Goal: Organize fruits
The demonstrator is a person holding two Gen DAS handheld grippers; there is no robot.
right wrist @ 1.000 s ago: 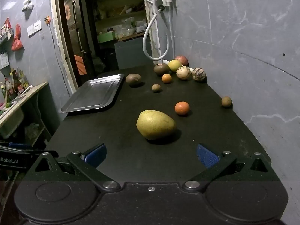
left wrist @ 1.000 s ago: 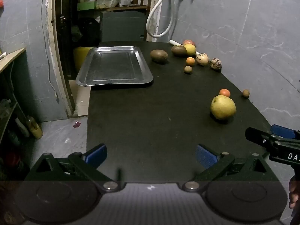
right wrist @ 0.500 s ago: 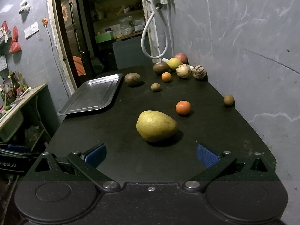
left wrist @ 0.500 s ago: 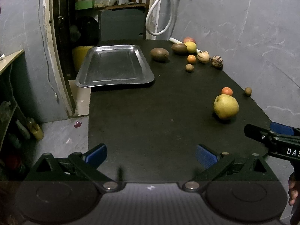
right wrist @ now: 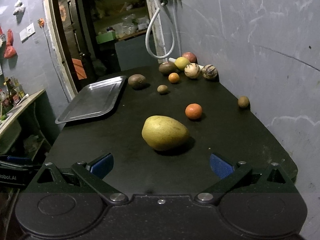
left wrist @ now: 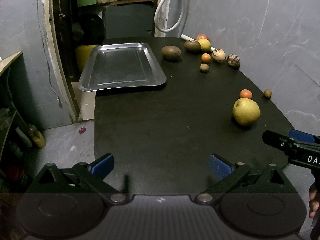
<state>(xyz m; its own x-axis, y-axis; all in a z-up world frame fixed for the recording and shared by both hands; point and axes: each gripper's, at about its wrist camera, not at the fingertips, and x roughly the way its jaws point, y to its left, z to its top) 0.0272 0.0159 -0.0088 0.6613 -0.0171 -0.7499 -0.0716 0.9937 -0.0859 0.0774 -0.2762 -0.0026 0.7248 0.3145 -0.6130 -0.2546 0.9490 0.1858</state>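
Starting from the left, the metal tray (left wrist: 122,68) lay at the far left part of the black desk (left wrist: 180,136) and held no fruit, so the sorting seemed to be at its very beginning. The left claw (left wrist: 161,165) hung over the near edge of the desk, released, with nothing between its blue pads. More to the right, two brown kiwi-like fruits (right wrist: 137,81), a small orange (right wrist: 173,77), a yellow fruit (right wrist: 181,63), a red one (right wrist: 189,57) and two striped balls (right wrist: 192,70) stood in a group at the far end, near the wall. The large yellow-green fruit (right wrist: 165,133) lay directly in front of the right claw (right wrist: 161,165), which was also released and empty. A second orange (right wrist: 193,111) sat just behind it, and a small brown fruit (right wrist: 243,101) near the right edge. I judged that the step in hand was the approach to the large fruit; the next move would need a wide opening around its broad body, then a carry across to the tray
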